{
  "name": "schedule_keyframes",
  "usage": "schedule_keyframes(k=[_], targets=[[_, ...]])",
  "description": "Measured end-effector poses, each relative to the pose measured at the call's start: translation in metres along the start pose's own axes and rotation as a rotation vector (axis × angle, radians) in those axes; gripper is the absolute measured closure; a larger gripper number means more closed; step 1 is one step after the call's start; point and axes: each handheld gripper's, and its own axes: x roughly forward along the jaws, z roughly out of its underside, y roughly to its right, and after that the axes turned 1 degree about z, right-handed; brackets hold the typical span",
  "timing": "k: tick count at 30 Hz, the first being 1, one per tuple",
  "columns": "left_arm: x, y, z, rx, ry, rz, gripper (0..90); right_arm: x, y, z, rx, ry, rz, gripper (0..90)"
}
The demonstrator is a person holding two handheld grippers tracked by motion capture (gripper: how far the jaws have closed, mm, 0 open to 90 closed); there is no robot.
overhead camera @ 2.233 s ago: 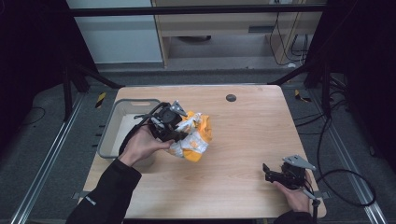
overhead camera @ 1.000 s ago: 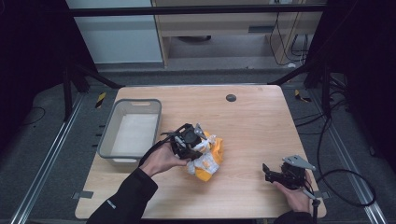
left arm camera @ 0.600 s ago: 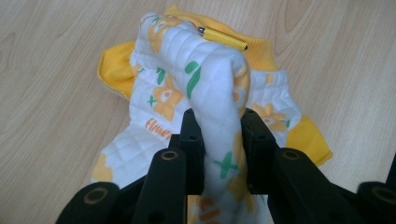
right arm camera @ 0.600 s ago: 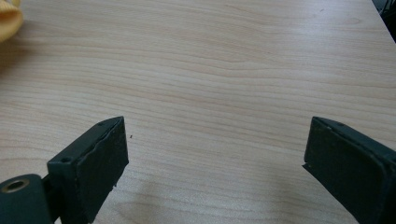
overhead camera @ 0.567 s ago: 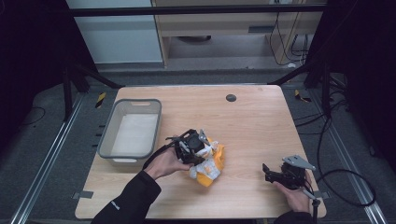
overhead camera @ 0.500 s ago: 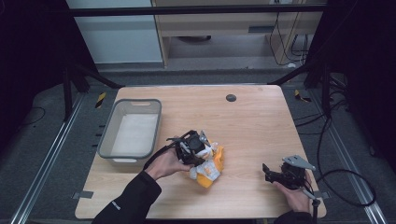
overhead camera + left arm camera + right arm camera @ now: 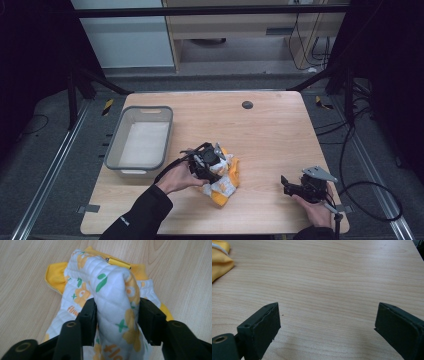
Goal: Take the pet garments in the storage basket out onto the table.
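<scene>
A small quilted white garment (image 7: 224, 181) with yellow trim and an orange and green flower print lies bunched on the table's front middle. My left gripper (image 7: 212, 167) is shut on a fold of this garment (image 7: 115, 302), the cloth pinched between both jaws (image 7: 116, 315). A yellow zipper pull (image 7: 118, 262) shows at the top of the fold. My right gripper (image 7: 290, 187) rests near the front right edge, jaws wide open with bare wood between them (image 7: 327, 317). A corner of the garment's yellow trim (image 7: 220, 260) lies far off to its left.
A grey plastic bin (image 7: 125, 160) with a white liner stands at the table's left side. A small dark round cap (image 7: 247, 104) sits near the far edge. Cables trail off the right side of the wooden table (image 7: 280, 130).
My left gripper has carried the garment from beside the bin toward the front middle of the table and lowered it there. The right gripper has stayed put.
</scene>
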Motion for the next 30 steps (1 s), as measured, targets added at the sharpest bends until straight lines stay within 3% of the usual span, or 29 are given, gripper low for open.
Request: schedule_keyframes(k=[5,14,23,30], targets=[[-0.001,0.0,0.003,0.013,0.017,-0.009,38.7,0.0,0.0,0.0,0.001,0.0,-0.001,6.1],[-0.016,-0.002,0.008,-0.005,0.084,-0.023,29.1,0.0,0.0,0.0,-0.001,0.001,0.001,5.9],[-0.029,0.003,0.016,-0.005,0.144,-0.027,27.1,0.0,0.0,0.0,0.002,-0.002,0.0,5.9],[-0.042,0.003,0.025,-0.034,0.216,-0.065,26.7,0.0,0.0,0.0,0.003,-0.003,0.0,5.8]])
